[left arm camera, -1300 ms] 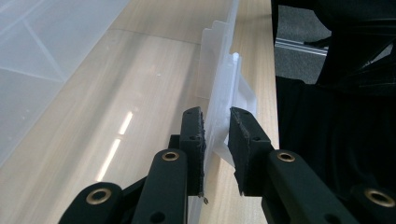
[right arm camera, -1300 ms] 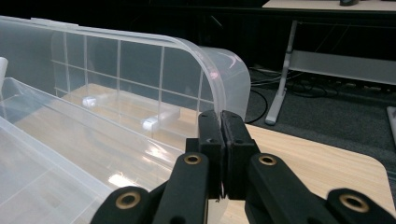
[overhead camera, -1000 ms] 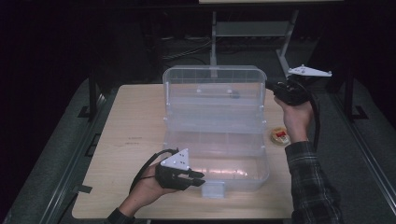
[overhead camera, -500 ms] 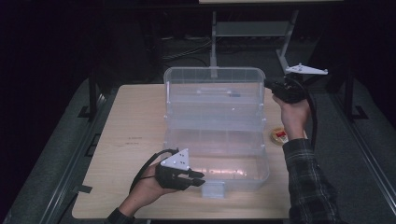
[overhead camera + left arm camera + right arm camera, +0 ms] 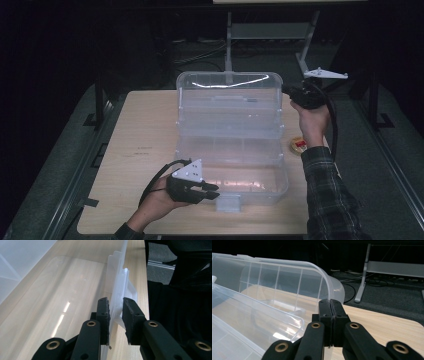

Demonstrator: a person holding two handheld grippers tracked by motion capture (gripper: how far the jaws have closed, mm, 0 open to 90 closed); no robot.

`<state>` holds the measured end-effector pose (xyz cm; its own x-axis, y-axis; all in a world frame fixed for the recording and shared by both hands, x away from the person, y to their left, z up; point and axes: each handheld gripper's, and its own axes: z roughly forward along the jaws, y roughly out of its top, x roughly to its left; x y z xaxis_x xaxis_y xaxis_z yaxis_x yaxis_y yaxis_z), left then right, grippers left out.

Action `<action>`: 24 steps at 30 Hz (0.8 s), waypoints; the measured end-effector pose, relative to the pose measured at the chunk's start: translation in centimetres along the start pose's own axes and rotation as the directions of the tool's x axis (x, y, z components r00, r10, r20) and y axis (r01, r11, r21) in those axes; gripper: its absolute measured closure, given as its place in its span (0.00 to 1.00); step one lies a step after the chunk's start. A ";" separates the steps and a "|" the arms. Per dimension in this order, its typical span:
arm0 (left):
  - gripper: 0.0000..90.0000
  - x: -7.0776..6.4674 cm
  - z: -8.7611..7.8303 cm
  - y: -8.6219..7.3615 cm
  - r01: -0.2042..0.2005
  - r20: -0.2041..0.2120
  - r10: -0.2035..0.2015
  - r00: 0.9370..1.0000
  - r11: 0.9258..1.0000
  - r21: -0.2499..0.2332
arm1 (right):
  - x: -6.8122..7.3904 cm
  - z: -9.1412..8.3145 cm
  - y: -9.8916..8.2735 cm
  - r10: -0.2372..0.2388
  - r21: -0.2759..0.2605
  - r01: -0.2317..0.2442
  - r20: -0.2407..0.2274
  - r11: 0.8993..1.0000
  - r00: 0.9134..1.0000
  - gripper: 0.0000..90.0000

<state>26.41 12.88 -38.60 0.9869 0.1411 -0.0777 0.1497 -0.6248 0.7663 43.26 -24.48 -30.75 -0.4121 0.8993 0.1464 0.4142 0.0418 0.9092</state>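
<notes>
A clear plastic organiser box (image 5: pixel 260 186) stands open on the wooden table, its lid (image 5: pixel 227 80) upright at the back and its trays stepped out. My left gripper (image 5: pixel 212 191) sits at the box's near edge. In the left gripper view its jaws (image 5: pixel 115 307) are shut on the box's thin front wall (image 5: pixel 117 285), beside the latch tab. My right gripper (image 5: pixel 287 91) is raised at the lid's right end. In the right gripper view it (image 5: pixel 330 305) is shut, pads together, with its tips at the lid's curved rim (image 5: pixel 322 272). I cannot tell whether the rim is pinched.
A small round yellow and red object (image 5: pixel 299 145) lies on the table (image 5: pixel 145 135) just right of the box. A metal stand (image 5: pixel 310 50) rises behind the table. Dark floor surrounds the table on all sides.
</notes>
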 end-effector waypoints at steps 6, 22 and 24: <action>0.84 0.0 0.0 0.0 -0.001 0.000 0.001 1.000 1.000 0.000 | -0.4 0.6 0.0 0.007 0.009 -0.007 -0.006 1.000 1.000 0.99; 0.84 0.0 0.0 0.0 -0.001 0.003 0.001 1.000 1.000 0.006 | -1.0 2.0 -0.2 0.013 0.037 -0.014 0.003 0.999 1.000 0.99; 0.84 0.0 0.0 0.0 -0.001 0.003 0.001 1.000 1.000 0.006 | -1.1 2.2 -0.3 0.018 0.042 -0.018 0.005 0.999 1.000 1.00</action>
<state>26.44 12.89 -38.54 0.9872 0.1388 -0.0790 0.1495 -0.6294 0.7626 45.39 -24.53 -32.00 -0.4003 0.9021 0.1609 0.4553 0.0434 0.8893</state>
